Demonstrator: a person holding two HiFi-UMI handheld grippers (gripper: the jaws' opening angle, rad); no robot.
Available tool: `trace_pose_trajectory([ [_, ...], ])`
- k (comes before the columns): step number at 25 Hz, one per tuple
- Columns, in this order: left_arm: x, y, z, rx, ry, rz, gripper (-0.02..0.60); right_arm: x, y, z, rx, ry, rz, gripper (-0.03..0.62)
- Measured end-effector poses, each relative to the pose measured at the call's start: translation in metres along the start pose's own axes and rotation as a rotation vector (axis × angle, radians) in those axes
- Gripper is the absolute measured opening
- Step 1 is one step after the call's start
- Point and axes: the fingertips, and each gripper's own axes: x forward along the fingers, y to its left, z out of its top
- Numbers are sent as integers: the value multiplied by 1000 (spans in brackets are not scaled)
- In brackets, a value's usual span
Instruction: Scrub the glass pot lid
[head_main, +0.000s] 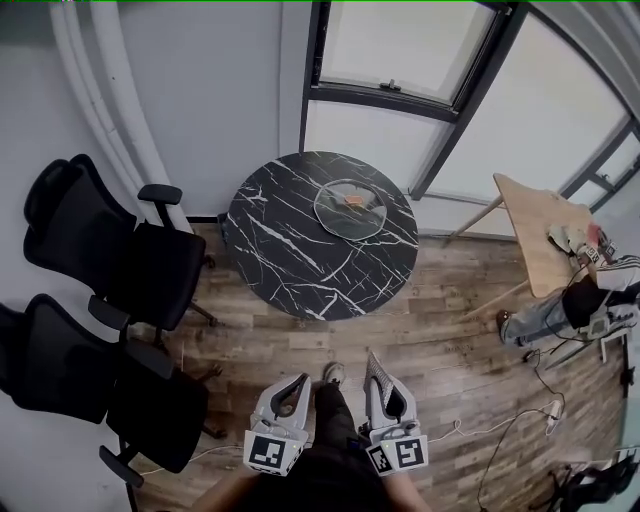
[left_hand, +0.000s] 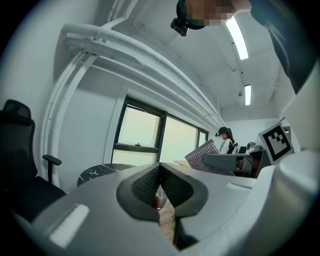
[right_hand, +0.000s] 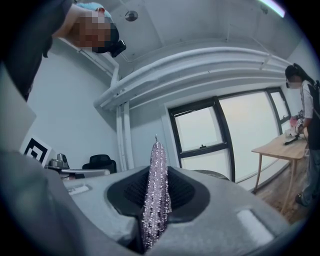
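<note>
The glass pot lid (head_main: 352, 207) lies flat on the right half of a round black marble table (head_main: 285, 245), with a small orange thing under or on it. Both grippers hang low by the person's legs, far short of the table. My left gripper (head_main: 302, 380) (left_hand: 160, 167) is shut with nothing between its fingers. My right gripper (head_main: 371, 358) (right_hand: 156, 172) is shut on a silvery sparkly scrub cloth (right_hand: 156, 152) (head_main: 376, 378), which sticks up past the fingertips.
Two black office chairs (head_main: 120, 260) (head_main: 95, 385) stand left of the table. A wooden table (head_main: 540, 225) with a person (head_main: 585, 305) beside it is at the right. Cables (head_main: 520, 420) trail over the wood floor. Windows (head_main: 400, 50) run behind the table.
</note>
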Motion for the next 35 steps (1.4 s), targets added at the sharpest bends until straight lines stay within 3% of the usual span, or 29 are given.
trace_pose_trajectory([
  [11,120,3,4,45,12,-1,3,81,-85,13,2,-19,6,78],
  [19,213,-23,5,84,54,-21,3,145,-161,27,16,-20,63,78],
  [26,248,-14,8,74,87,14,3,177,-194,32,41,-10,93,80],
  [31,270,2,14,36,67,76,3,195,-207,30,44,8,101,80],
  [35,285,14,25,16,53,77,3,211,-210,30,38,19,101,78],
])
